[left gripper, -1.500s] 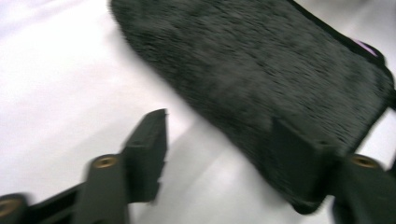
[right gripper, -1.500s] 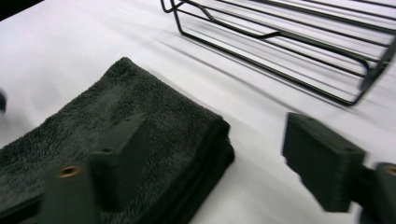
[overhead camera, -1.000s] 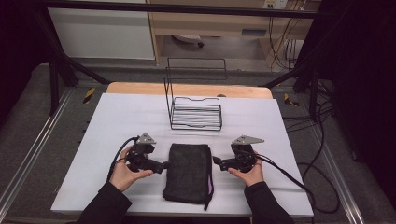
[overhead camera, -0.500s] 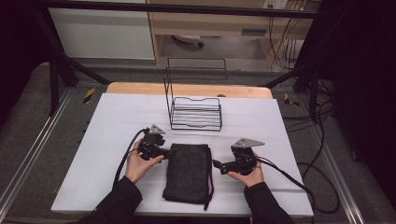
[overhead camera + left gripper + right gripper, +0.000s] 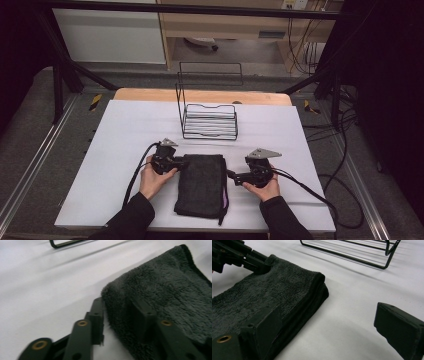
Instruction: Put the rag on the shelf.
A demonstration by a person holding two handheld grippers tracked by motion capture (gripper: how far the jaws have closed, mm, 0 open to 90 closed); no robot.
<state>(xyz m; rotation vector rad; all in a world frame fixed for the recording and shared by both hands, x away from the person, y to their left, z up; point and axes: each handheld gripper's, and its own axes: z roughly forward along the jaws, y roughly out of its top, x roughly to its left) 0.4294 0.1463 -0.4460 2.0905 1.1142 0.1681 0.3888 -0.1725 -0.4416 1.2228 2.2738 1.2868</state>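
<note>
Lying on the near half of the white counter, close to its near edge and about midway between its left and right edges: one folded black terry-cloth towel, several layers thick, with a purple tag or trim showing along its right side.

Left gripper: black, held in the person's left hand, set at the towel's far left corner. Its fingers have just been closing; in the left gripper view one finger lies on the bare counter just beside the towel's edge and the other rests on top of the pile, with the corner of the cloth between them. Whether they already press on it cannot be told.

Right gripper: black, held in the person's right hand, at the towel's right edge. Its fingers stand wide apart; in the right gripper view one sits against the towel's folded side, the other over bare counter, well clear of the cloth.

Black wire rack: upright back, low tray, standing on the far half of the counter, apart from the towel.
</note>
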